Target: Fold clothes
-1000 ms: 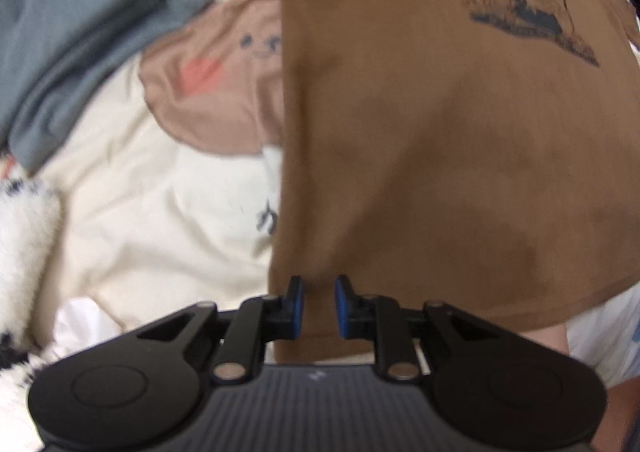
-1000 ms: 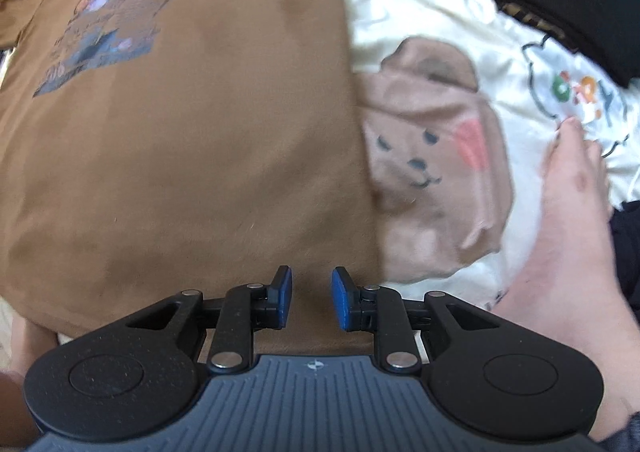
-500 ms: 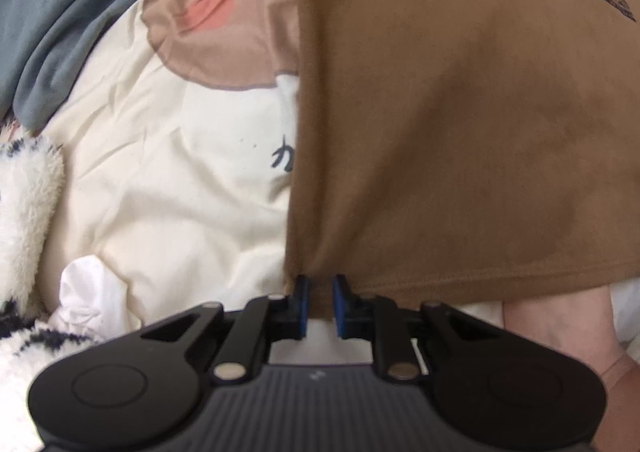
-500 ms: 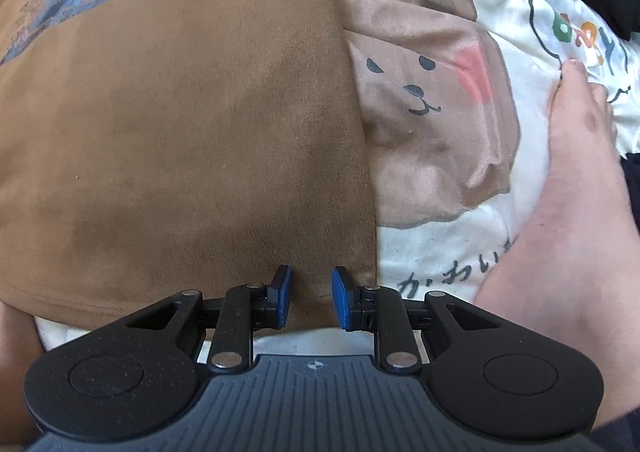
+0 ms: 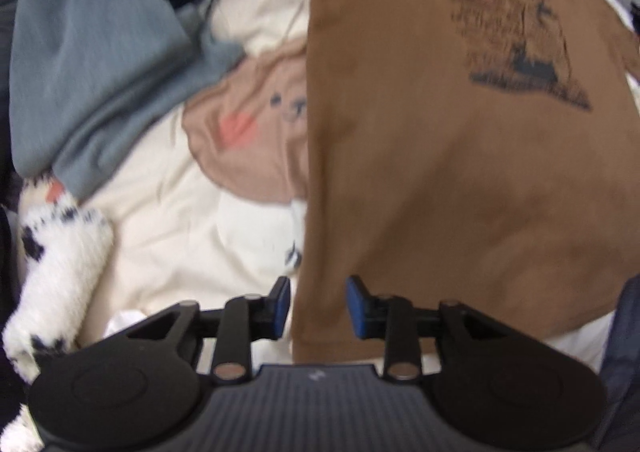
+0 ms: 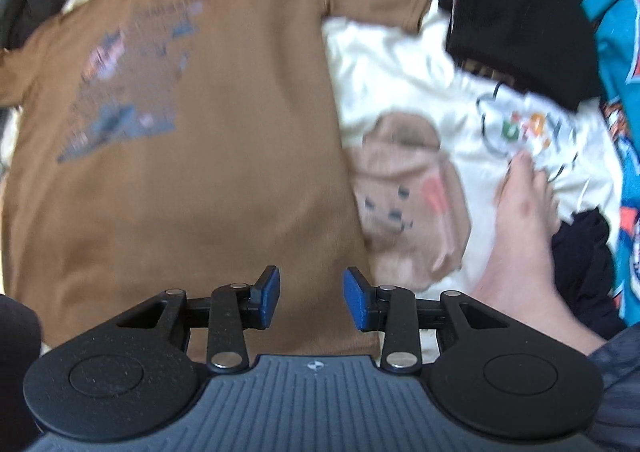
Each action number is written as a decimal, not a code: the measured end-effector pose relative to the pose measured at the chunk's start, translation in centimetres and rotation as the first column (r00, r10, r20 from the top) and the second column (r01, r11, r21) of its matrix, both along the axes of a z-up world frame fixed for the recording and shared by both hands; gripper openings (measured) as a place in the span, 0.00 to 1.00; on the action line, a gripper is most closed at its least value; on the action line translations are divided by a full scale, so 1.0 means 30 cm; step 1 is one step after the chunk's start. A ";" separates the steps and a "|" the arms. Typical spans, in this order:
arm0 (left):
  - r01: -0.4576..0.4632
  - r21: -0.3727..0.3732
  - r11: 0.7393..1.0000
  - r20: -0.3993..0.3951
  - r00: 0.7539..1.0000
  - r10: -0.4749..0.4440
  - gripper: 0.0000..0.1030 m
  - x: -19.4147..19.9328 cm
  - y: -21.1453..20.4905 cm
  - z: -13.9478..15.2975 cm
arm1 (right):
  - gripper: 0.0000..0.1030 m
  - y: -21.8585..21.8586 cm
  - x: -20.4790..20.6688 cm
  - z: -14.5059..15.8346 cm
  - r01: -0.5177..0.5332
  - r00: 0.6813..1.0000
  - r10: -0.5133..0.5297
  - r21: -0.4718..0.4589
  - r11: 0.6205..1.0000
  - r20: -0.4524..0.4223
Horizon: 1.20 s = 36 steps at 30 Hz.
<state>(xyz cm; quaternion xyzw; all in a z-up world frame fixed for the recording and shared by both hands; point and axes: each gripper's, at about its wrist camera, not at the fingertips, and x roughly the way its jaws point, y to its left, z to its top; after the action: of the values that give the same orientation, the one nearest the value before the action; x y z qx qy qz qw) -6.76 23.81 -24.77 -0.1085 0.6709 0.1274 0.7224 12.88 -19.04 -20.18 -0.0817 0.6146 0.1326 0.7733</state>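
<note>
Both of your grippers stood open over the bottom hem of the brown cotton T-shirt (image 5: 460,180): left gripper (image 5: 318,306) at its left corner, right gripper (image 6: 310,298) near its right edge. It lay flat, running lengthwise away from you, on the cream bear-print bedspread (image 5: 180,236).

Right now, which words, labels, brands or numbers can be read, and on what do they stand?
None can be read.
Brown T-shirt: chest print holds lines of text, too blurred.
Cream bear-print bedsheet: coloured lettering in a cloud outline, too blurred.
</note>
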 end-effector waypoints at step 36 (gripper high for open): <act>0.144 0.085 0.986 0.406 0.899 -0.166 0.92 0.683 -0.109 0.889 | 0.94 -0.111 0.189 0.770 0.084 0.954 -0.128 0.167 0.982 0.273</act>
<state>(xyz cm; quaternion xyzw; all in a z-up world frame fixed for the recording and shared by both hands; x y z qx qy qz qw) 13.74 20.56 1.90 -0.0600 0.5068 0.0615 0.8578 18.55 -22.38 2.93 -0.0068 0.4895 0.1247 0.8630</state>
